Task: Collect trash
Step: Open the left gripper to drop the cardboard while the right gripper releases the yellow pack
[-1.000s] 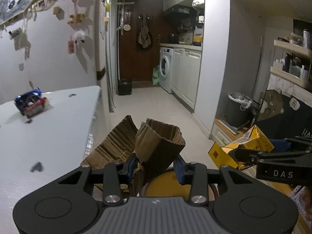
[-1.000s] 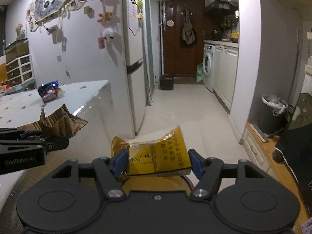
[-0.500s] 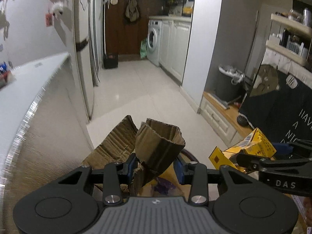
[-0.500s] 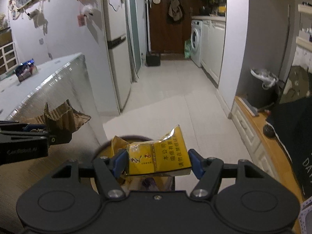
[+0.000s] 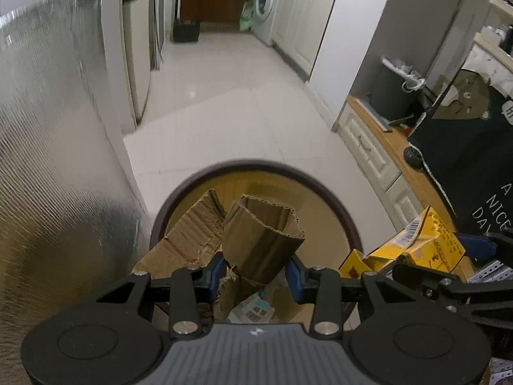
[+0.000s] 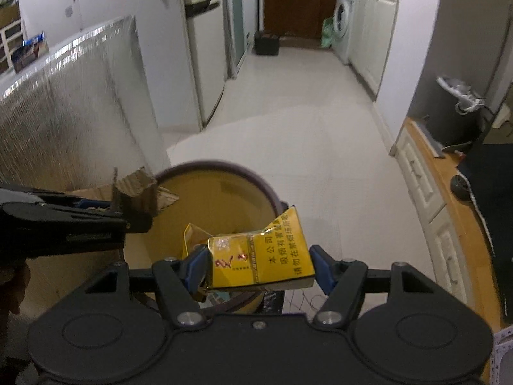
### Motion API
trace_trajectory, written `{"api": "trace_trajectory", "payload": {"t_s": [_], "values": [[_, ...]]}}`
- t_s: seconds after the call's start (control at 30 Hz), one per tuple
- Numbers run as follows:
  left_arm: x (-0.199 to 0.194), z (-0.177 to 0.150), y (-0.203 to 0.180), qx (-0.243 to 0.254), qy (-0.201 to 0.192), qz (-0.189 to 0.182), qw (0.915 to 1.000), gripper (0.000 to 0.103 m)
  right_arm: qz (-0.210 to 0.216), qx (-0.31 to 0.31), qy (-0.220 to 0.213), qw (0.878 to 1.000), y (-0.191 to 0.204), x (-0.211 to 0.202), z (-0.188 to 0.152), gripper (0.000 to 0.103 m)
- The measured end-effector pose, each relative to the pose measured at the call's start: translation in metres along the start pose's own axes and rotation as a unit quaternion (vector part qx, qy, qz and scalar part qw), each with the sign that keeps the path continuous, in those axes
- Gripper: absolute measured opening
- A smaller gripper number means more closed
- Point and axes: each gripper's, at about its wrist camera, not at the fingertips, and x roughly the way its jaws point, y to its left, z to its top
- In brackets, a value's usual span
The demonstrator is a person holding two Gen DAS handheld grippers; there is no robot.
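Observation:
My left gripper (image 5: 256, 272) is shut on a torn piece of brown cardboard (image 5: 263, 234) and holds it over the open round trash bin (image 5: 256, 166), which has a dark rim and a yellow inside. My right gripper (image 6: 258, 266) is shut on a crumpled yellow cigarette pack (image 6: 266, 256) and holds it over the near right part of the bin rim (image 6: 221, 163). In the left wrist view the pack (image 5: 413, 247) sits to the right of the bin. In the right wrist view the cardboard (image 6: 138, 192) is at the bin's left edge. Some paper trash (image 5: 253, 308) lies inside the bin.
A table side covered in silvery foil (image 5: 54, 147) stands close on the left of the bin. A wooden bench with white drawers (image 5: 378, 154) and a dark cloth (image 5: 474, 160) are on the right. A grey lined bin (image 5: 394, 89) stands further back. White floor tiles (image 5: 237, 96) lie ahead.
Both grippers have dropped from table height and tilted down, so the bin's open mouth now lies right under the cardboard and the pack. Both still hold their pieces.

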Motion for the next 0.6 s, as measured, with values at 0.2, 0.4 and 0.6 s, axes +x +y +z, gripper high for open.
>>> {"api": "trace_trajectory", "payload": {"t_s": [0.2, 0.4, 0.6], "values": [[0.029, 0.011, 0.017, -0.025, 0.021, -0.014, 0.9994, 0.044, 0.021, -0.035, 0.044, 0.998, 0.007, 0.038, 0.010, 0.069], [0.045, 0.024, 0.021, -0.034, 0.020, -0.022, 0.9990, 0.075, 0.043, -0.062, 0.073, 0.995, 0.021, 0.065, 0.019, 0.069], [0.050, 0.021, 0.022, -0.023, 0.027, -0.011, 0.9993, 0.089, 0.058, -0.072, 0.098, 0.991, 0.028, 0.087, 0.023, 0.069]]}}
